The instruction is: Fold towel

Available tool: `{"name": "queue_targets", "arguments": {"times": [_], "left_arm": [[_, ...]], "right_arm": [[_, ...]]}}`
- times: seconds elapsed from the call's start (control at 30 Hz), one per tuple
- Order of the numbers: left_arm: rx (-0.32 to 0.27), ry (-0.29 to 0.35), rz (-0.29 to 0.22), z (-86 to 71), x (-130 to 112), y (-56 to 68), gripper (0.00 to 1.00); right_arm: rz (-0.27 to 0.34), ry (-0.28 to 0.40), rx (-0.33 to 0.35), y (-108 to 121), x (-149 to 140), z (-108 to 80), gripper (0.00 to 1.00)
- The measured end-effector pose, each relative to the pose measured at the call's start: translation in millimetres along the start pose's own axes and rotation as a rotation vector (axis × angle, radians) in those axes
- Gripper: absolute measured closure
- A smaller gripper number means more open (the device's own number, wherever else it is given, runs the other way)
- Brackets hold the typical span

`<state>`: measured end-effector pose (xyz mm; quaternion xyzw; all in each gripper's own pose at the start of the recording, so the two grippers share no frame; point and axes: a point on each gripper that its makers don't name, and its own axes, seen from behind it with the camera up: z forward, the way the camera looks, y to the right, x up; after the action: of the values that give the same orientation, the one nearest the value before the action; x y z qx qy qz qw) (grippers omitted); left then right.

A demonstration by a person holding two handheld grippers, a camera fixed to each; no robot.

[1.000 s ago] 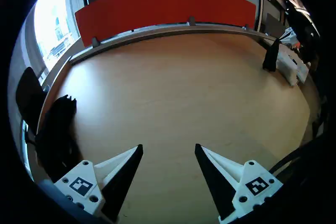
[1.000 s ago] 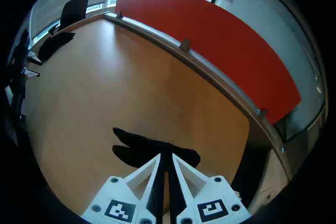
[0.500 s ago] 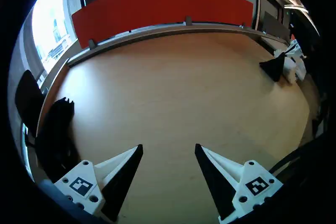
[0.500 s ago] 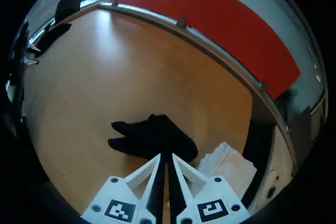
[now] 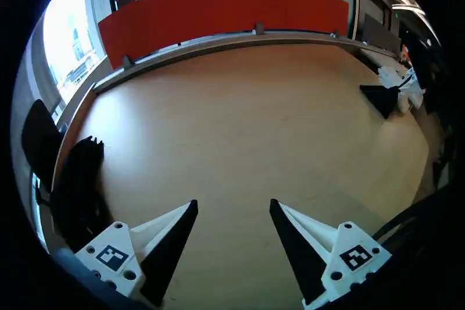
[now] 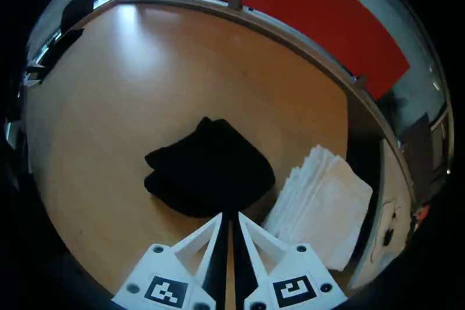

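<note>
A black towel [image 6: 209, 176] lies crumpled on the wooden table [image 6: 145, 77] just ahead of my right gripper [image 6: 231, 218]. That gripper is shut, and the towel's near edge is pinched between its fingertips. In the left gripper view the same towel [image 5: 381, 99] is a small dark wedge low on the table at the far right. My left gripper [image 5: 232, 205] hovers open over bare table, with nothing between its fingers.
A stack of folded white towels [image 6: 322, 205] sits right of the black towel, near the table's edge. A red partition [image 5: 226, 7] runs along the table's far side. Another dark cloth [image 5: 78, 176] lies at the table's left edge, beside a black chair [image 5: 36, 135].
The right gripper has tilted down and carried the black towel from hanging to resting on the table beside the white stack. The left gripper has barely moved.
</note>
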<state>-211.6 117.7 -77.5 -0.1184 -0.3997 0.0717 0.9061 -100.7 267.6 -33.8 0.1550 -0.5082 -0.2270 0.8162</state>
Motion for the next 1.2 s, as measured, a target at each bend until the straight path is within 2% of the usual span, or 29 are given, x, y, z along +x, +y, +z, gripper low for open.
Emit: {"name": "queue_targets", "arguments": {"times": [0.27,0.57,0.97,1.2], "left_arm": [[0.001,-0.005,0.001,0.1,-2,1.8,0.08],[0.004,-0.007,0.01,-1.3,-3,3.2,0.08],[0.006,-0.011,0.01,-3.1,-5,3.7,0.08],[0.006,-0.011,0.009,-2.8,-5,4.6,0.08]], "right_arm": [[0.043,-0.065,-0.028,3,-33,14.2,0.96],[0.101,-0.111,-0.055,3,-55,28.6,0.96],[0.149,-0.16,-0.089,7,-75,37.8,0.95],[0.155,-0.175,-0.092,6,-79,40.5,0.95]]}}
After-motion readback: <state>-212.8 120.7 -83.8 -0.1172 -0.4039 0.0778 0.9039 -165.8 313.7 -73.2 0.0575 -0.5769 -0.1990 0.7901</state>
